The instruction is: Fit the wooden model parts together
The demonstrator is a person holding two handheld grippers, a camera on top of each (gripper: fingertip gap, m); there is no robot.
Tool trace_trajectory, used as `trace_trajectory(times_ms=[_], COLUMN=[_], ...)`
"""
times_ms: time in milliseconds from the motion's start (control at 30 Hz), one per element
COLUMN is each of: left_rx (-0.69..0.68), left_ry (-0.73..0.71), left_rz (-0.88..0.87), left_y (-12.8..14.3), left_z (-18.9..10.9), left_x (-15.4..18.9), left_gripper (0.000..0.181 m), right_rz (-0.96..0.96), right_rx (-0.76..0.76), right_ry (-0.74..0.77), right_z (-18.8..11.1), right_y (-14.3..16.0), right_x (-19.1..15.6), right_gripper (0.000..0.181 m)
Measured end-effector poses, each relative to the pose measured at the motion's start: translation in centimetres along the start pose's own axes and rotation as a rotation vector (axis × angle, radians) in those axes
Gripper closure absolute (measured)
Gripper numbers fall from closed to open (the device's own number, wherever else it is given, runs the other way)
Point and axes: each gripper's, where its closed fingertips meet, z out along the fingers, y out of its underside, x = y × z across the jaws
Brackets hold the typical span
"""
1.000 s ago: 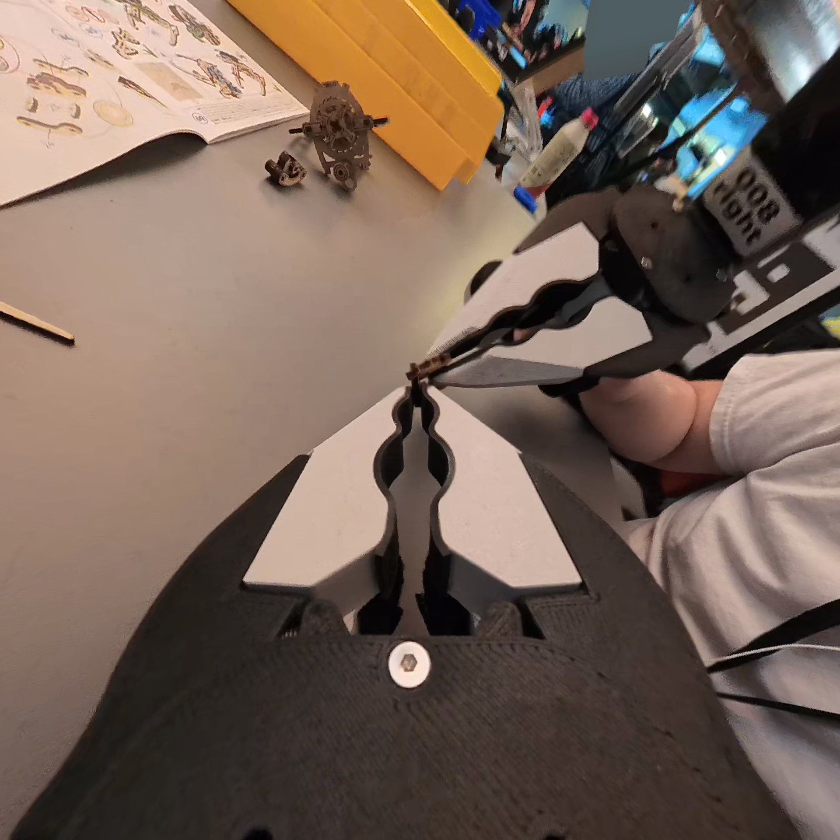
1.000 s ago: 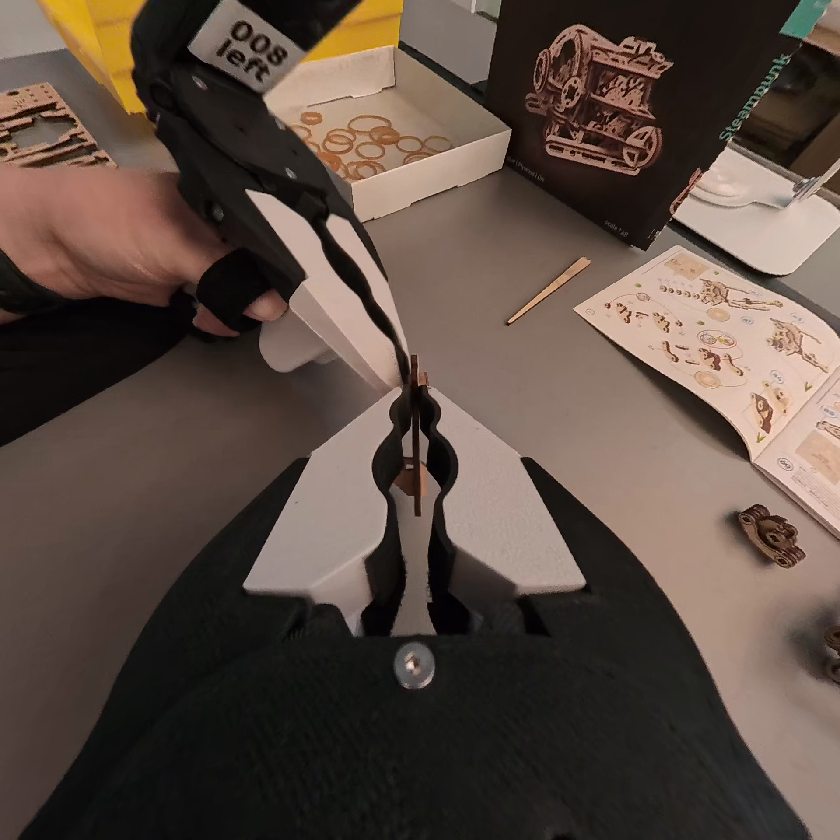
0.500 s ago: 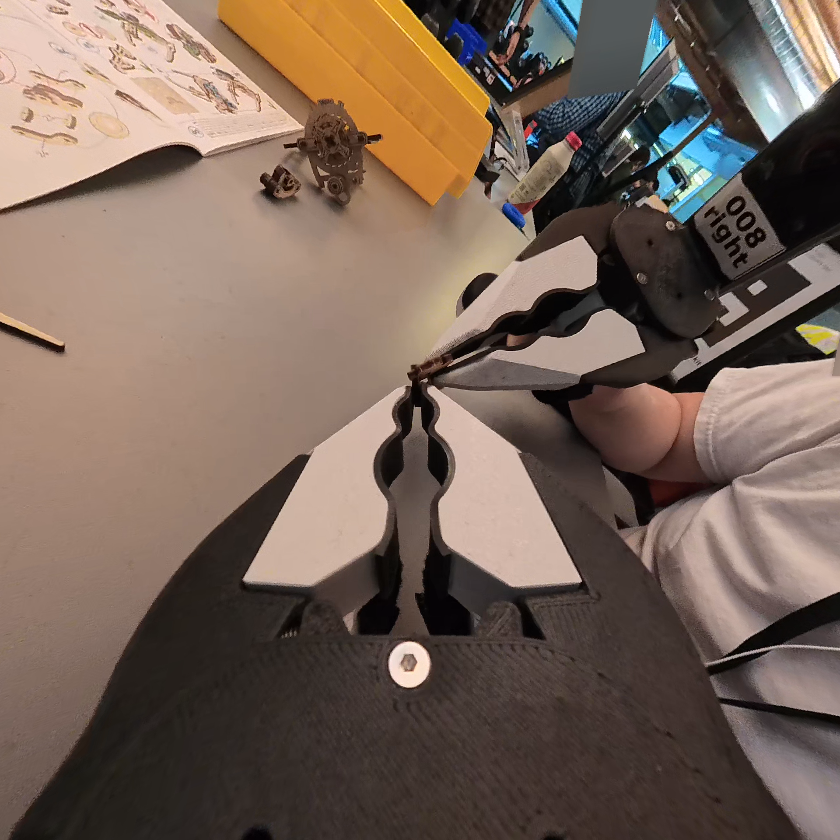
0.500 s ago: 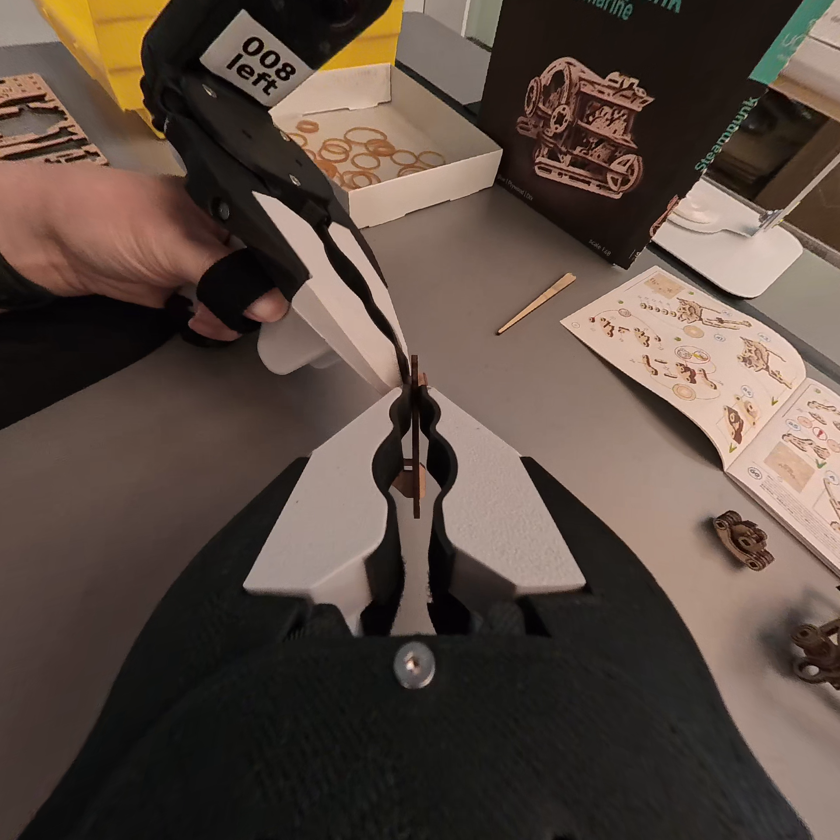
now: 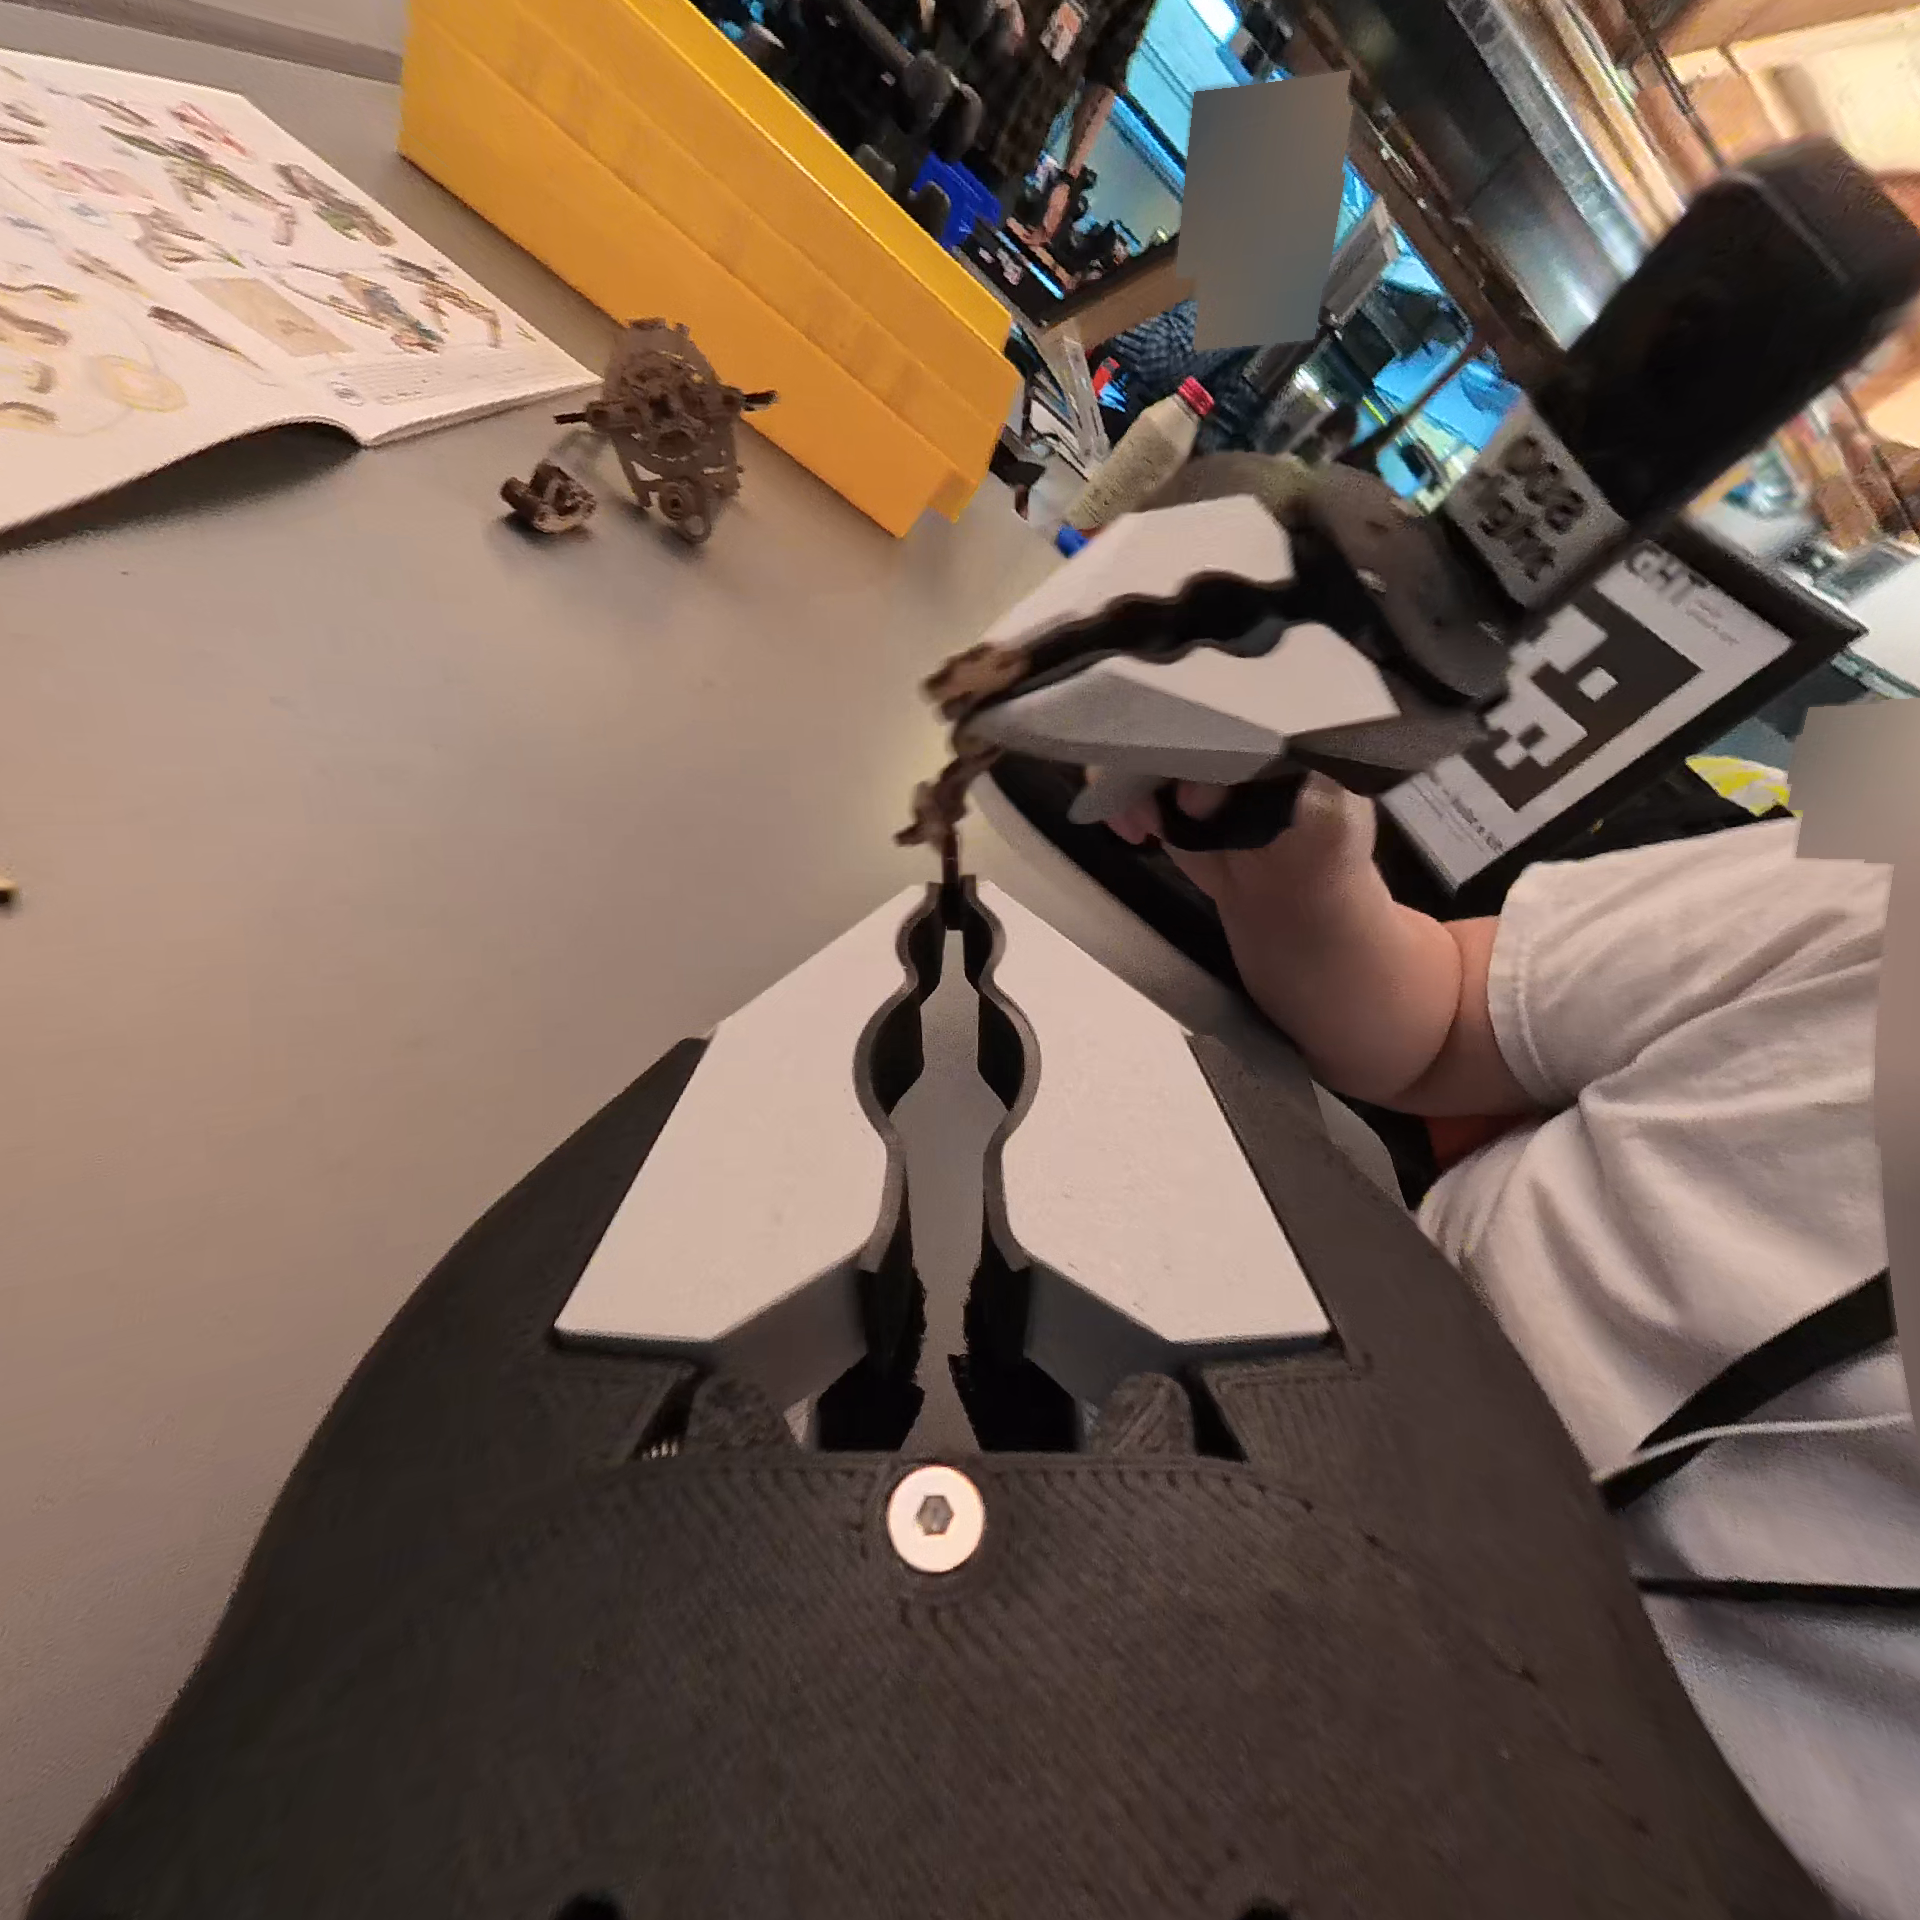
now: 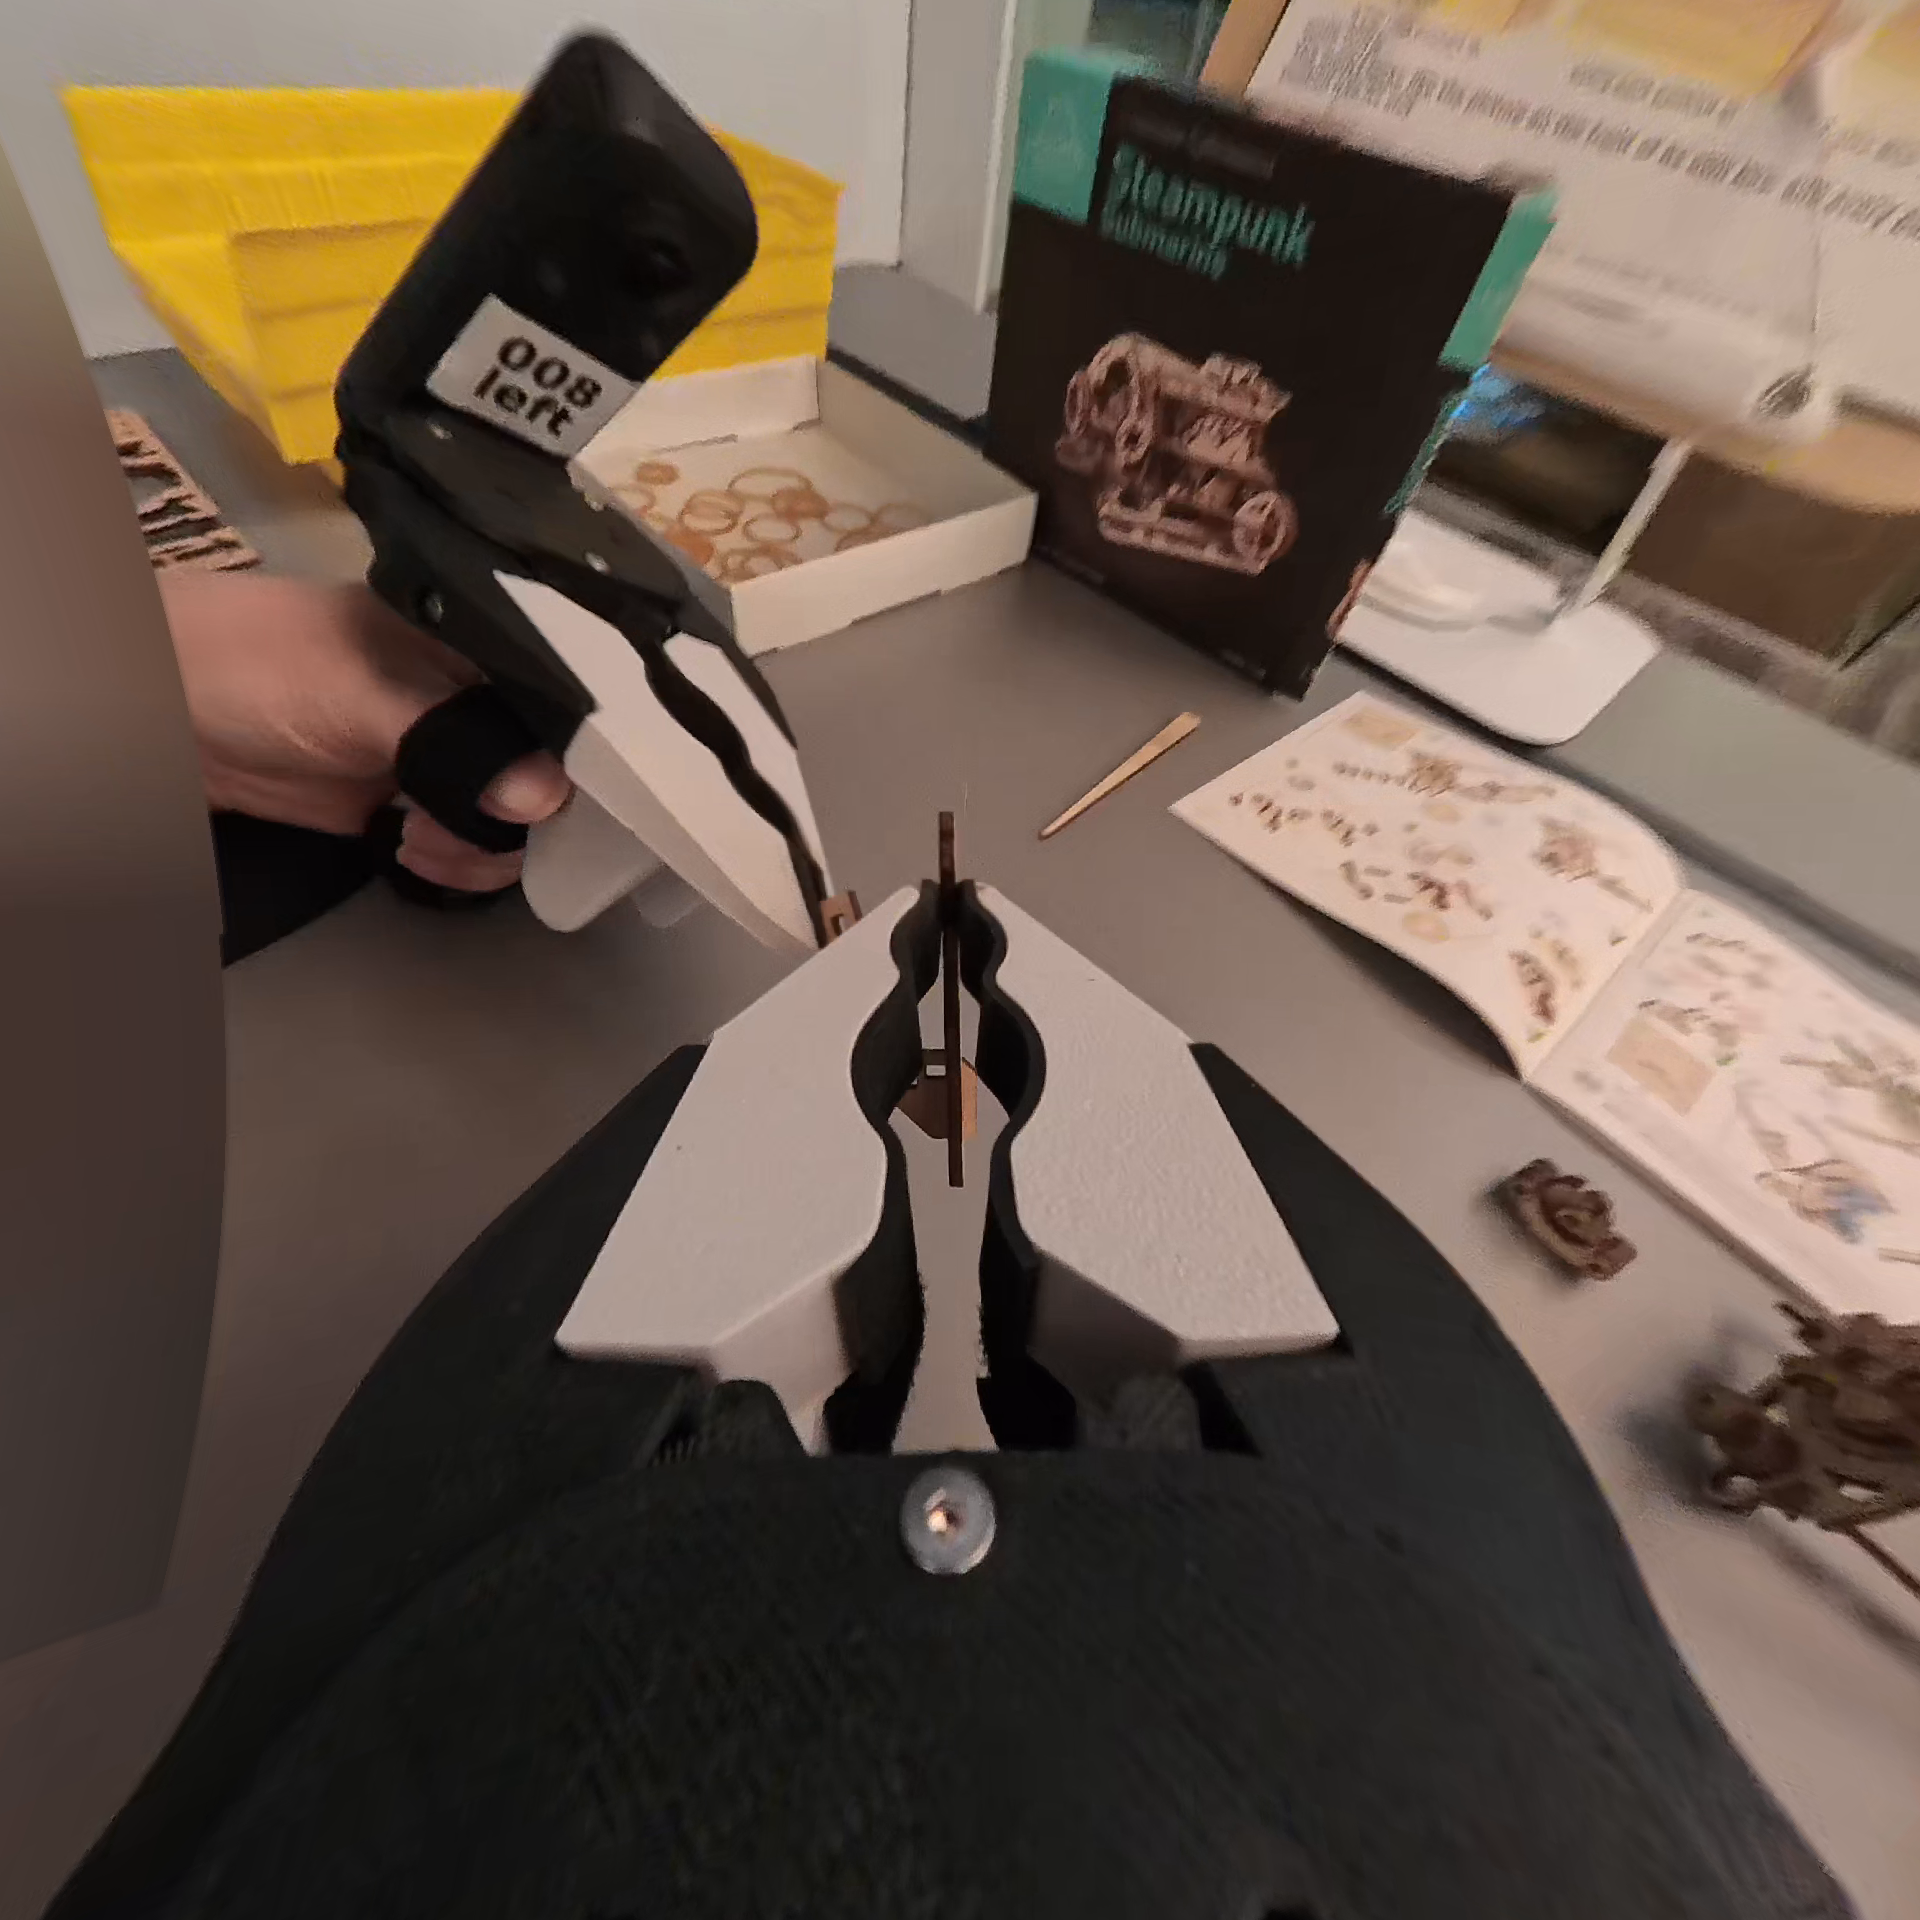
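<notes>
left gripper (image 5: 951, 896): pinching small wooden piece (image 5: 940, 810) — frame centre
right gripper (image 6: 943, 894): clamped on thin flat part (image 6: 948, 997)
risk: tip-only grips — sideways push likely twists parts loose

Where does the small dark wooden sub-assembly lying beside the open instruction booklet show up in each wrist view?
Left wrist view: the small dark wooden piece lies upper left, just left of the gear assembly.
Right wrist view: it lies at the right edge, below the booklet.
Shared landmark: the open instruction booklet.
</notes>
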Motion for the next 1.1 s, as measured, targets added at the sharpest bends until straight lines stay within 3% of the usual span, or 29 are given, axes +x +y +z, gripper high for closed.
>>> trace_trajectory(times_ms=[67,233,600,833,1100], left_rx=[-0.018,-0.063,-0.076,-0.054,-0.111], left_ry=[0.005,-0.003,0.011,0.043,0.099], left_rz=[0.023,0.025,-0.027,-0.110,-0.113], left_y=[0.2,1.1,1.4,1.0,1.7], left_z=[0.3,0.7,0.9,0.8,0.8], left_x=[0.4,0.3,0.2,0.3,1.2], left_gripper=[0.181,0.180,0.181,0.181,0.181], right_rz=[0.016,-0.131,-0.059,-0.141,-0.171], right_rx=[-0.037,-0.107,-0.113,-0.034,-0.102], right_ry=[-0.070,-0.043,-0.072,-0.056,-0.118], right_z=[0.4,0.7,0.9,-0.1,0.1], right_y=[0.7,1.7,2.1,0.4,1.8], right_x=[-0.8,-1.4,-1.5,-1.7,-2.1], right_gripper=[0.178,0.178,0.178,0.178,0.178])
